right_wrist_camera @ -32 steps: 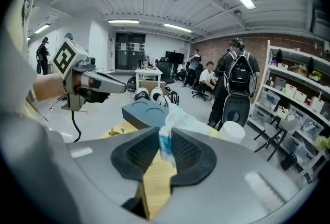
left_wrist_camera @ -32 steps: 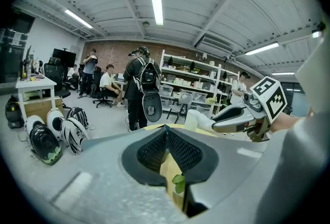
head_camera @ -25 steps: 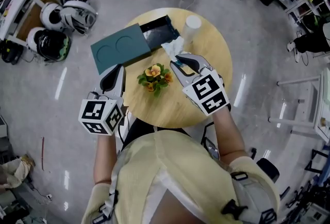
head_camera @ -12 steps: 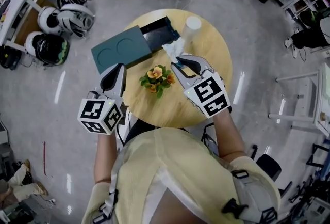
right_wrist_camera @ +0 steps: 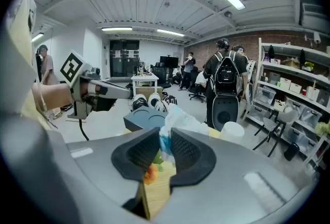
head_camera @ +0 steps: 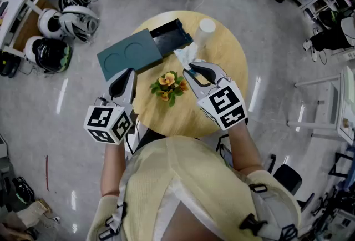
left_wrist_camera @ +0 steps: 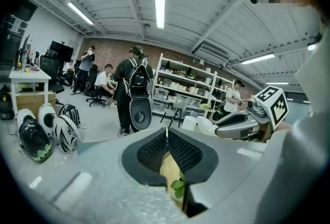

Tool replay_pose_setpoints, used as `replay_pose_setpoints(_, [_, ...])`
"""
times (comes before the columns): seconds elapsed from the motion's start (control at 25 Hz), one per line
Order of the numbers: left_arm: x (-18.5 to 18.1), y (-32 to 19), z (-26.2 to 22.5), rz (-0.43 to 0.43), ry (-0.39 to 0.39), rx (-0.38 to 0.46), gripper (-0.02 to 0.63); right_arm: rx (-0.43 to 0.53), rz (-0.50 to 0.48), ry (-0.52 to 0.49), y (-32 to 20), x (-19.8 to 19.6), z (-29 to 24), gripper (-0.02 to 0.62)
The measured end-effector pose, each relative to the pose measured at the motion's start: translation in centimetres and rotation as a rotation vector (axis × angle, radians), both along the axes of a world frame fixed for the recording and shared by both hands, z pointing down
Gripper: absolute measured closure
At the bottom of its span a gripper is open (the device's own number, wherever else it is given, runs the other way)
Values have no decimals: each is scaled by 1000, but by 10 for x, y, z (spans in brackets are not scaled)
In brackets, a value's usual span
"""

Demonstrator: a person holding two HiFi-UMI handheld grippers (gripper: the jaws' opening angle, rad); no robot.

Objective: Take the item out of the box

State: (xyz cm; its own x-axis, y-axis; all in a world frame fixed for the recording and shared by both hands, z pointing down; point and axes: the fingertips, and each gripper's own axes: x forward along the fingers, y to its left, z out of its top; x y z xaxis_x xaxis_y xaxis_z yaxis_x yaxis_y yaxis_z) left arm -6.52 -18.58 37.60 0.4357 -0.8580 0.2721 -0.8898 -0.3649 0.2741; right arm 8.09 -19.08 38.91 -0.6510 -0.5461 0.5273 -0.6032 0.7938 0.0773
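On the round wooden table [head_camera: 222, 62] lies a dark box [head_camera: 169, 34], its black tray open and its teal lid [head_camera: 126, 55] slid off to the left. My right gripper [head_camera: 189, 71] is shut on a crumpled white plastic packet [head_camera: 186, 55] with something blue inside, just in front of the box. In the right gripper view the packet [right_wrist_camera: 178, 118] sticks up between the pads [right_wrist_camera: 184, 150]. My left gripper [head_camera: 128, 74] hovers at the table's left edge, below the lid. Its jaws [left_wrist_camera: 166, 140] are shut with nothing between them.
A small bunch of orange flowers [head_camera: 166, 83] lies on the table between the two grippers. A white cylinder [head_camera: 206, 28] stands right of the box. Helmets [head_camera: 61, 20] lie on the floor at the left. Several people [left_wrist_camera: 131, 89] and shelving [left_wrist_camera: 191, 89] stand behind.
Almost nothing: the right gripper keeps its hold on the packet in the same spot, the left gripper stays still, and only the head view shifts slightly.
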Motion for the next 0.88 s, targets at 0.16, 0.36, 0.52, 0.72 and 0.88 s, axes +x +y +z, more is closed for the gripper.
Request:
replay_pose_setpoints(0.16, [-2,0,2,0,1,-4,600,-3,10,-1,0,-1,1,518])
replay_pose_setpoints(0.36, [-4,2,2,2,2,-8,600,5,15,-1,0,-2,-3,518])
replay_pose_setpoints(0.52, [-6,4,4,6,-1,-16,600,15,20,-4,-1,-3,-6,518])
replay_pose_setpoints(0.72, [-9,6,5,7,2,-22,600,23,18,-6,-2,-6,-10,518])
replay_pose_setpoints(0.88, [-11,6,7,15,0,-23,600,27,20,-5,-1,-8,-11,518])
